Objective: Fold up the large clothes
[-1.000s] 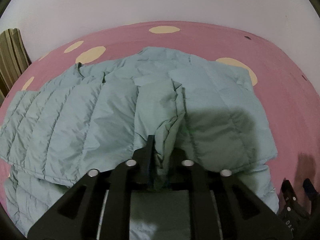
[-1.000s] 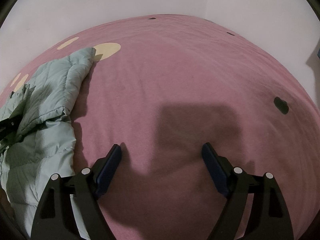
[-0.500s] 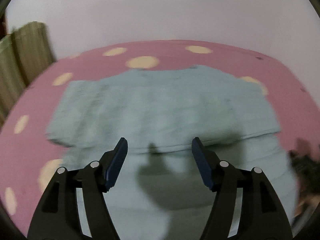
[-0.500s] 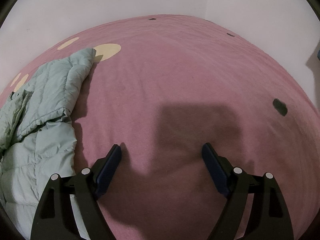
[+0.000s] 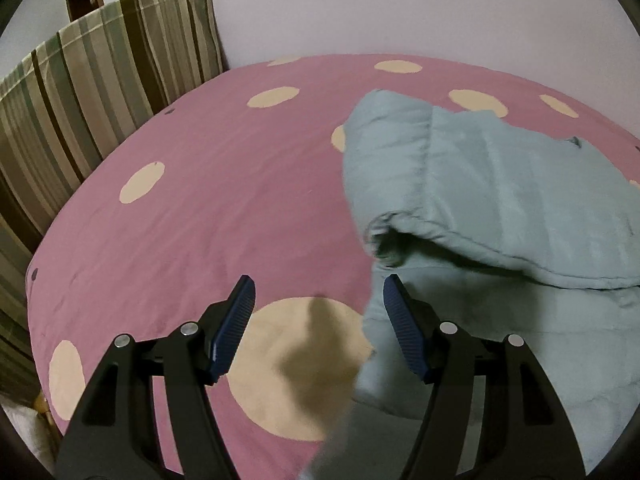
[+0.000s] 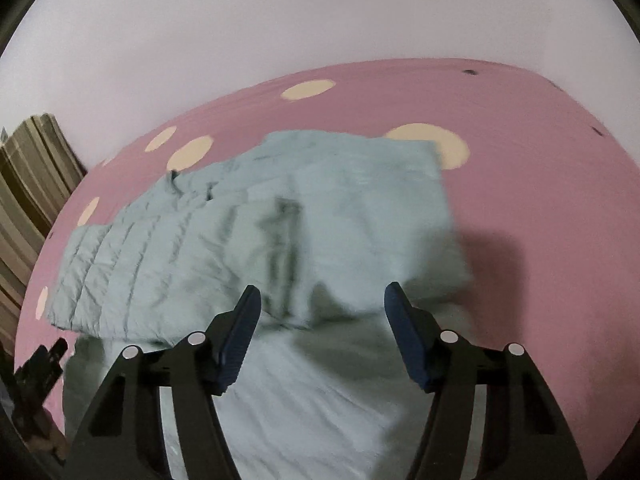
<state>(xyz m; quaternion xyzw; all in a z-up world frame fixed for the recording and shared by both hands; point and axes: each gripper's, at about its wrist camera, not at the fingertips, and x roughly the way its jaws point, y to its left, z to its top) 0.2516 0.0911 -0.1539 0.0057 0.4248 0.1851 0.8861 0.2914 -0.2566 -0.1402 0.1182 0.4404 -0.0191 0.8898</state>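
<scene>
pink bed (image 5: pixel 208 208), jacket (image 6: pixel 256 240) now released, left tool (image 5: pixel 316 320), right tool (image 6: pixel 320 328) both wide, empty

The left wrist view looks forward and down along the left gripper (image 5: pixel 318 312), low over the bed (image 5: pixel 208 216), toward the striped cushion (image 5: pixel 100 92) at the wall, catching the jacket (image 5: pixel 500 192) on its right. The right wrist view sits above the jacket (image 6: pixel 300 216), along the right gripper (image 6: pixel 322 322). Both share jacket, bed and cushion (image 6: pixel 28 168).
</scene>
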